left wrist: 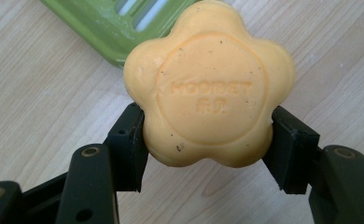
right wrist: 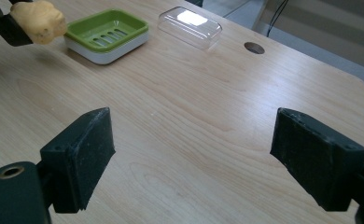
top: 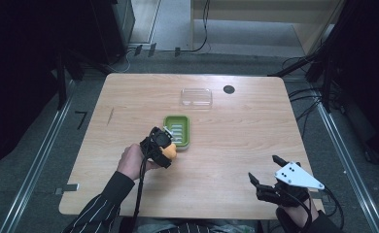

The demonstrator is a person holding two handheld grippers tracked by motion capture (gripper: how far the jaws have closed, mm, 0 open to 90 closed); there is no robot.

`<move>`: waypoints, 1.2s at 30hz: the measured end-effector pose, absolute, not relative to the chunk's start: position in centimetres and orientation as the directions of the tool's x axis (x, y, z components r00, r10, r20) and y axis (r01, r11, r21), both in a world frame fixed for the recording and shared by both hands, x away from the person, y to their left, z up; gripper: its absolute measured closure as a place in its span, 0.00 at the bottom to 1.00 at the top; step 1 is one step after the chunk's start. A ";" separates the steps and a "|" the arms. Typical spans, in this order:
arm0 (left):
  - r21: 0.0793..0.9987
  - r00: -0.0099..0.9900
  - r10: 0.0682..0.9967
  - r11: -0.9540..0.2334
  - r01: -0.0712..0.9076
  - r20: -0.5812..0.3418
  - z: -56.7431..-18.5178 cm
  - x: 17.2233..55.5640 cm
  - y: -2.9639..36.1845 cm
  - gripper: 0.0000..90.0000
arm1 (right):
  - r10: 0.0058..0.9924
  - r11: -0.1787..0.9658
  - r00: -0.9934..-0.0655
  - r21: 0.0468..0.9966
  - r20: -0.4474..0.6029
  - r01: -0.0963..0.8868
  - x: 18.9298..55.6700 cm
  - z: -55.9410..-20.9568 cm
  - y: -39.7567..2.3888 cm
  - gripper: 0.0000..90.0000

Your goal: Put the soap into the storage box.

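Note:
My left gripper point(top: 167, 151) is shut on a yellow flower-shaped soap point(left wrist: 208, 84), held just above the table at the near edge of the green soap dish point(top: 179, 130). The soap point(top: 170, 151) hangs beside the dish's near left corner. In the right gripper view the soap point(right wrist: 38, 21) shows at far left, next to the dish point(right wrist: 106, 33). My right gripper point(top: 264, 168) stands open near the table's front right edge, nothing between its jaws point(right wrist: 194, 158). A clear plastic lid point(top: 196, 97) lies beyond the dish.
The wooden table point(top: 236, 141) has a dark round hole point(top: 229, 89) near its far edge, right of the lid. A person's left hand point(top: 131, 162) and striped sleeve point(top: 102, 206) come in from the bottom. Bare wood lies between the two grippers.

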State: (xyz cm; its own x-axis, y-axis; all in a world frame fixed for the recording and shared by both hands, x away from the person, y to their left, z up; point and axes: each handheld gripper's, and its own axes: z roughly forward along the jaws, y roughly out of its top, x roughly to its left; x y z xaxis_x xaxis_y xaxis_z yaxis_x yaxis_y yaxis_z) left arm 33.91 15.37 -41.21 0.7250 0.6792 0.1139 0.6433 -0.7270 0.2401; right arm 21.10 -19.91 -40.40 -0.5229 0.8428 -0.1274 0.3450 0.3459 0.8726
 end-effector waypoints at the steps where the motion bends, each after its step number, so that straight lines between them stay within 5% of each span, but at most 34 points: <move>1: 0.240 0.725 0.679 -0.727 0.643 0.114 -41.2 33.9 15.4 0.44 | 0.843 0.346 -0.523 0.873 -0.127 0.345 21.1 -40.4 -19.9 0.15; 36: 0.270 0.724 0.680 -0.722 0.637 0.111 -40.2 37.8 14.4 0.44 | 0.843 0.344 -0.524 0.873 -0.125 0.346 21.1 -40.4 -19.9 0.15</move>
